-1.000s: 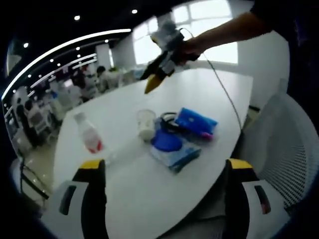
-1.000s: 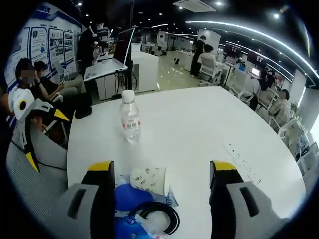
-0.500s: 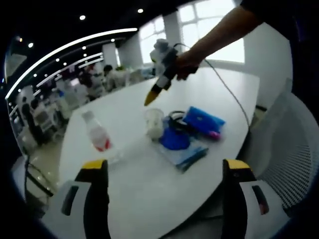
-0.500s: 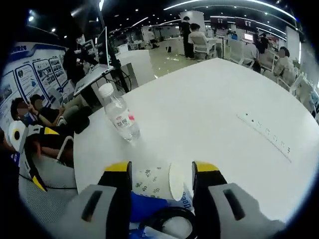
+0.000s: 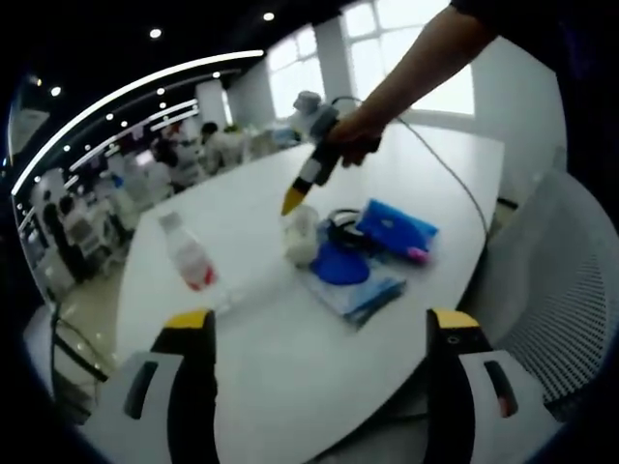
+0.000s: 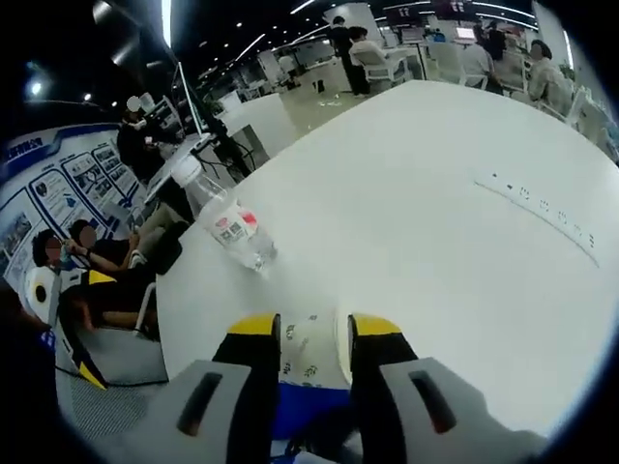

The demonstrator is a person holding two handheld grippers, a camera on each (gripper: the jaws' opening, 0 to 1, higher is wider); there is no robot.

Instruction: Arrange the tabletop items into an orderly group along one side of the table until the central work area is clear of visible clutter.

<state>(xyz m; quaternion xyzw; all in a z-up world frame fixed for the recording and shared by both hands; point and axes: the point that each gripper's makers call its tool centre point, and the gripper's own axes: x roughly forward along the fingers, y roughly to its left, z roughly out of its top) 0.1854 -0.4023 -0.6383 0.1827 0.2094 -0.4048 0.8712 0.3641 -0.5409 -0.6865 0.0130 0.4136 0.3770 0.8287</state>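
A paper cup (image 6: 311, 350) with a leaf print lies on its side on the white table (image 6: 435, 242). My right gripper (image 6: 314, 333) is shut on it, one jaw on each side. In the left gripper view the same gripper (image 5: 294, 205) reaches down from a person's hand onto the cup (image 5: 304, 238). Beside the cup lie a blue round lid (image 5: 338, 263), a blue packet (image 5: 397, 224), a tissue pack (image 5: 356, 290) and a black cable loop (image 5: 340, 222). A water bottle (image 5: 189, 261) (image 6: 227, 227) stands apart on the table. My left gripper (image 5: 319, 329) is open, off the near edge.
A white mesh chair (image 5: 566, 290) stands to the right of the table edge. A row of sockets (image 6: 542, 217) is set into the tabletop. My left gripper (image 6: 89, 324) shows beyond the table's edge, with seated people and desks behind.
The right gripper came down over the paper cup and its jaws narrowed until they closed on it. The left gripper stayed open and hardly moved.
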